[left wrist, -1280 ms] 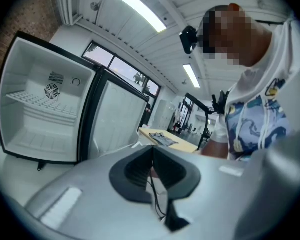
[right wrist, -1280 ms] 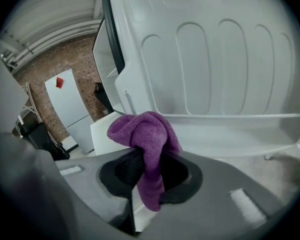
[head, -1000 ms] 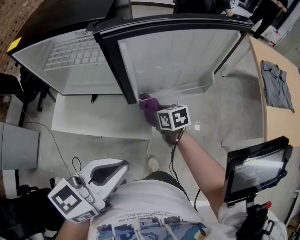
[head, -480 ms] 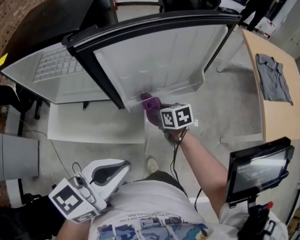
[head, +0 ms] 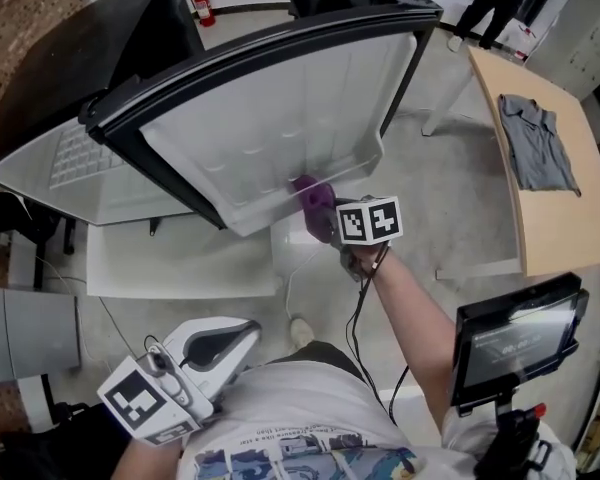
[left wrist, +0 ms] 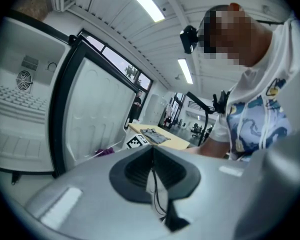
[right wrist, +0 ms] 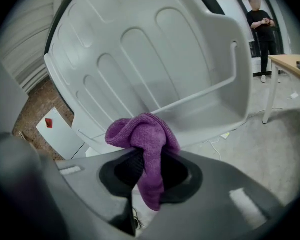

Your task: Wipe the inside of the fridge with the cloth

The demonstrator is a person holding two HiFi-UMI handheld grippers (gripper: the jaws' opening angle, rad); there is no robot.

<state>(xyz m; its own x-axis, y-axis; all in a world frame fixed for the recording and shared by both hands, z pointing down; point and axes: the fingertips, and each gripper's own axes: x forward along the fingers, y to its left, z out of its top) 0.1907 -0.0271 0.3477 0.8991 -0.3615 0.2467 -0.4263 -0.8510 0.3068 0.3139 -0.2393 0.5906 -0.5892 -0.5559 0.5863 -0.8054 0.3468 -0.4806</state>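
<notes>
We stand over an open fridge [head: 75,163], its white interior at our left. The fridge door [head: 280,108] swings wide before us, showing its moulded white liner and a low door shelf [head: 325,173]. A wooden table [head: 570,218] stands at our right. Our left gripper [head: 215,353] sits low by our body, fingers closed together on nothing. Our right gripper [head: 325,218] reaches toward the door shelf, fingers clamped on the purple cloth [head: 310,198], which bunches just at the shelf's lower rim.
</notes>
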